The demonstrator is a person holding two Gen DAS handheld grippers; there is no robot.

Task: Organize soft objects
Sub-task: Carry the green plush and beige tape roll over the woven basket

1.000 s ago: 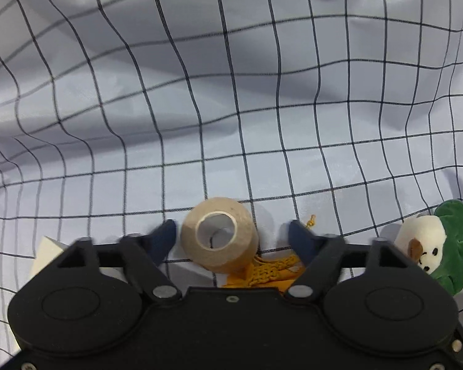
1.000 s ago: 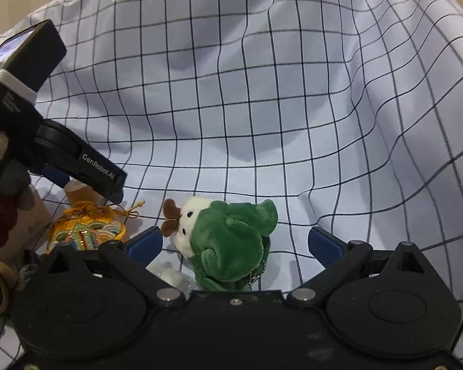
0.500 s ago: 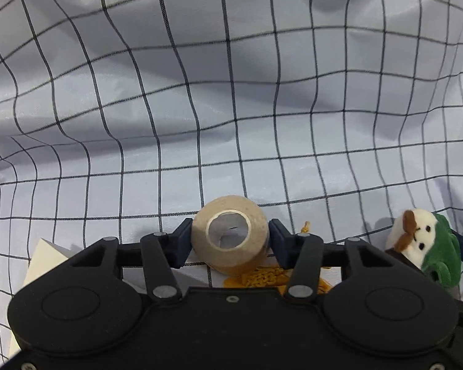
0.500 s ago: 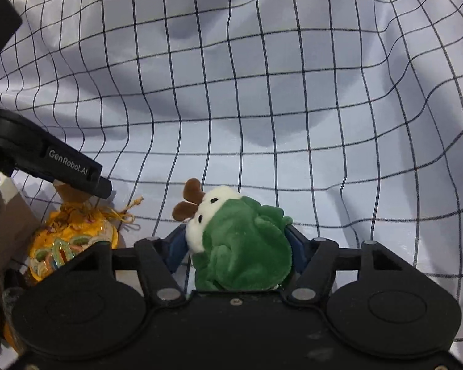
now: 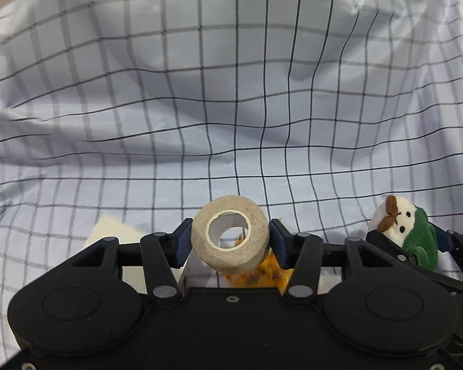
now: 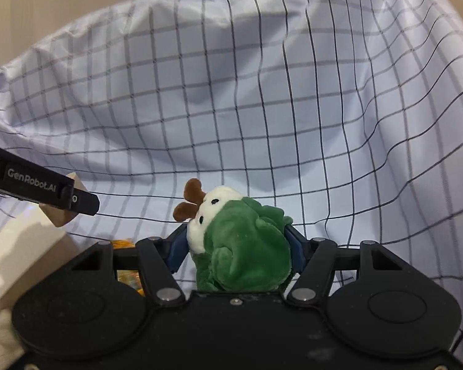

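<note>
My left gripper (image 5: 230, 242) is shut on a tan roll of bandage tape (image 5: 230, 234), its blue pads pressing both sides, and the roll hangs above the checked cloth (image 5: 200, 108). Under it lies an orange embroidered pouch (image 5: 262, 273), partly hidden. My right gripper (image 6: 236, 246) is shut on a green and white plush toy (image 6: 240, 246) with brown antlers, lifted off the cloth (image 6: 262, 108). The same plush toy (image 5: 407, 231) shows at the right of the left wrist view, between the right gripper's fingers. The left gripper's finger (image 6: 46, 186) crosses the left of the right wrist view.
A white box (image 5: 114, 231) lies under the left gripper, and the same white box (image 6: 18, 252) shows at the left of the right wrist view. The orange pouch (image 6: 125, 243) peeks out beside it. Wrinkled checked cloth fills the area ahead in both views.
Both grippers closed, the left on the tape roll and the right on the plush toy. Both then rose, carrying the roll and the toy off the cloth.
</note>
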